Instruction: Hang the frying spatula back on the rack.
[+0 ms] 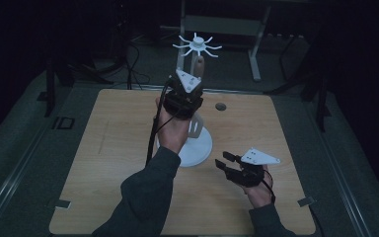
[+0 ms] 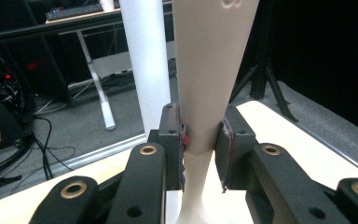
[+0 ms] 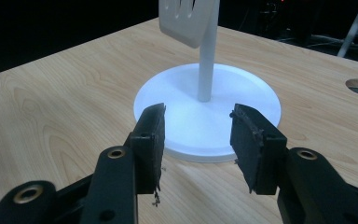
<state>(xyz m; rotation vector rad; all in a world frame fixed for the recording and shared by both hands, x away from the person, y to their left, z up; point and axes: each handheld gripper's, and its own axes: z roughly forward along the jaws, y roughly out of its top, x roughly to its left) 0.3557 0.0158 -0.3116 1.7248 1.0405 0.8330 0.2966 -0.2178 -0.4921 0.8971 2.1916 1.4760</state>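
Left gripper (image 2: 200, 140), centre frame in the high view, is clenched on the beige slotted plastic spatula (image 2: 212, 70) beside the white hook stand's pole (image 2: 145, 60). Right gripper (image 3: 198, 140), lower right, is released and empty. Risk: the tapered handle slips, or a snag tips the stand.

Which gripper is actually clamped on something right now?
The left gripper, shut on the beige utensil handle beside the stand's pole. The right gripper is open, empty.
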